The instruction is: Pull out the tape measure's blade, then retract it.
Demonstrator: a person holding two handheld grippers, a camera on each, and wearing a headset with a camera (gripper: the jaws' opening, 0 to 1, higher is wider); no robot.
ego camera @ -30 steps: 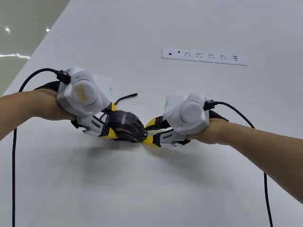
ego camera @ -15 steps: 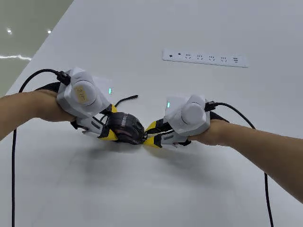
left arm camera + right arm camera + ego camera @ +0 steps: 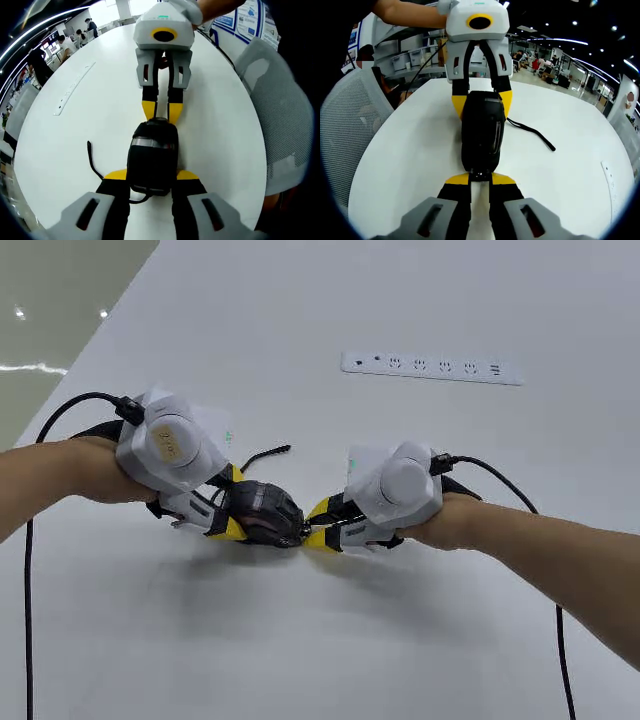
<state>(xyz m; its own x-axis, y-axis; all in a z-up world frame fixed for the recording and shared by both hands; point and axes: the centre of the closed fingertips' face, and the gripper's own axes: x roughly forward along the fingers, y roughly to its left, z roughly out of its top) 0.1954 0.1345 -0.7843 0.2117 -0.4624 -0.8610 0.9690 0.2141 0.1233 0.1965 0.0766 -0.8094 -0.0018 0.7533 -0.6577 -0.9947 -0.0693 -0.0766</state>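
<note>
A black tape measure lies on the white table between the two grippers. My left gripper is shut on its case from the left, its yellow tips pressed to both sides of the case. My right gripper faces it from the right. Its jaws are drawn in tight around the blade's end hook at the front of the case. No length of blade is visible outside the case. The tape's black wrist strap trails on the table behind it.
A white power strip lies farther back on the table. Black cables run from both grippers toward the near edge. A grey mesh chair stands beside the table. People stand in the room far behind.
Both grippers and the tape measure have drifted slightly left together. The grips look the same.
</note>
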